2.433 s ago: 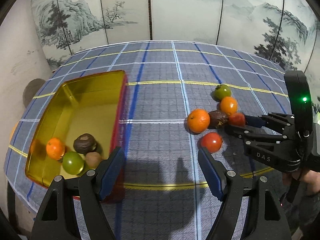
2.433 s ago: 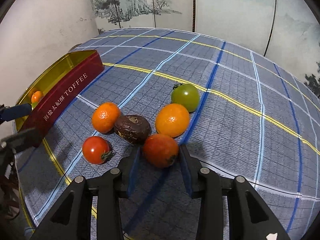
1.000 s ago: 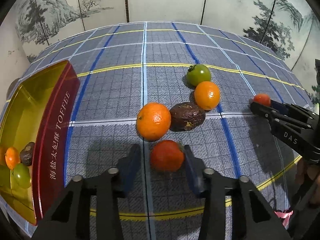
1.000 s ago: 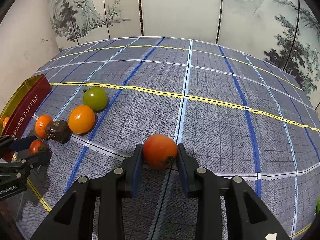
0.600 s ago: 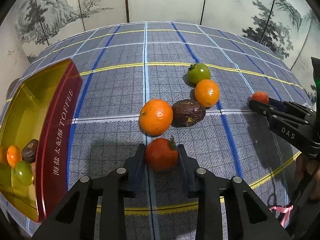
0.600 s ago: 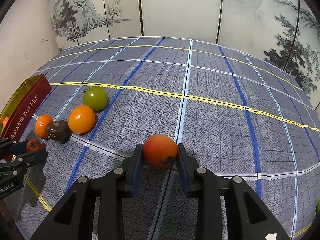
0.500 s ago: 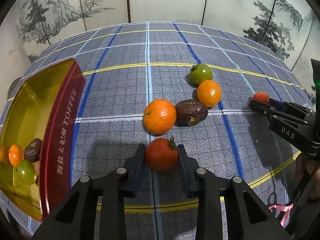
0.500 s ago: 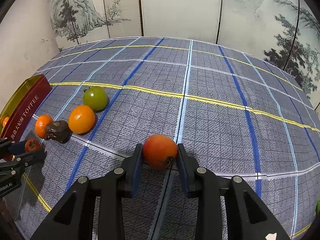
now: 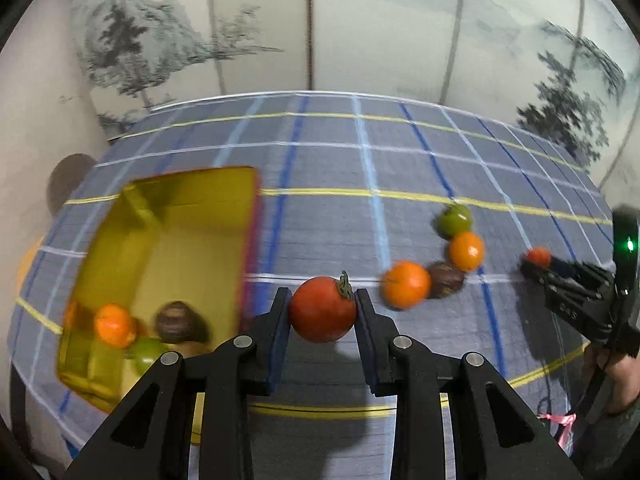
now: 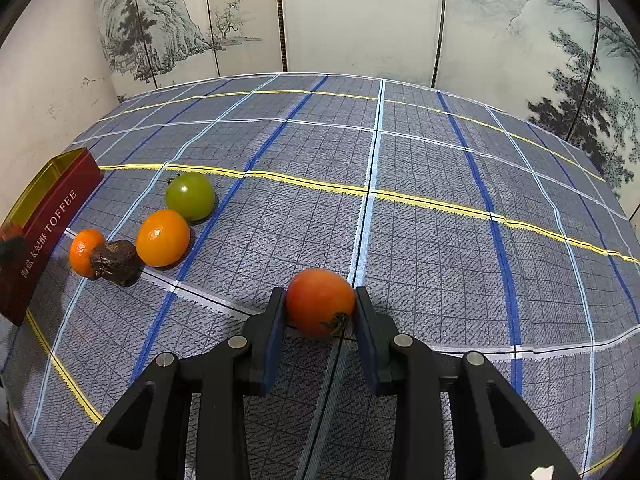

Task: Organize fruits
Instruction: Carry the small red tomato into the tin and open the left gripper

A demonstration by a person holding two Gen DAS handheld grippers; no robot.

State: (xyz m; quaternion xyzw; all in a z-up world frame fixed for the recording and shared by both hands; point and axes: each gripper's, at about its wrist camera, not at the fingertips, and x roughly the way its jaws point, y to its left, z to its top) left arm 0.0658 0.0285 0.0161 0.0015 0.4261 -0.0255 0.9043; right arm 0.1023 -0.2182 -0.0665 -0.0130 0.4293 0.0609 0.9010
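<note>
two tomatoes gripped, one per tool. left gripper (image 9: 322, 312) pinching a red tomato (image 9: 322, 309) between its blue pads (image 9: 279, 338), stem up and to the right, held off the checked tablecloth (image 9: 328, 232) and just right of the gold tin (image 9: 172, 248). right gripper (image 10: 320, 307) pressed onto an orange-red tomato (image 10: 320, 302), stem facing down toward the camera, low over the cloth (image 10: 420, 240) near a pale blue line; cannot tell whether touching the cloth or slightly lifted.

inside the tin, toward its near end: small orange (image 9: 114, 325), dark wrinkled fruit (image 9: 176, 322), green tomato (image 9: 146, 354), all close together and blurred. red outer wall of the same tin (image 10: 44, 232) at the left edge of the right wrist view, lettered "toffee".

four fruits loose on the cloth in a curved row: green tomato (image 10: 190, 196) farthest back, orange (image 10: 163, 238) just in front of it, dark wrinkled fruit (image 10: 116, 262) touching or nearly touching that orange, smaller orange (image 10: 82, 252) partly behind the dark fruit. same row in the left wrist view: green (image 9: 454, 218), orange (image 9: 466, 251), dark (image 9: 446, 285), orange (image 9: 405, 284), well to the right of the tin.

right gripper (image 9: 538, 260) also seen from the left wrist camera at far right, its tomato a small red spot at the tips, green light lit on its body. painted folding screen (image 10: 360, 20) behind the table.
</note>
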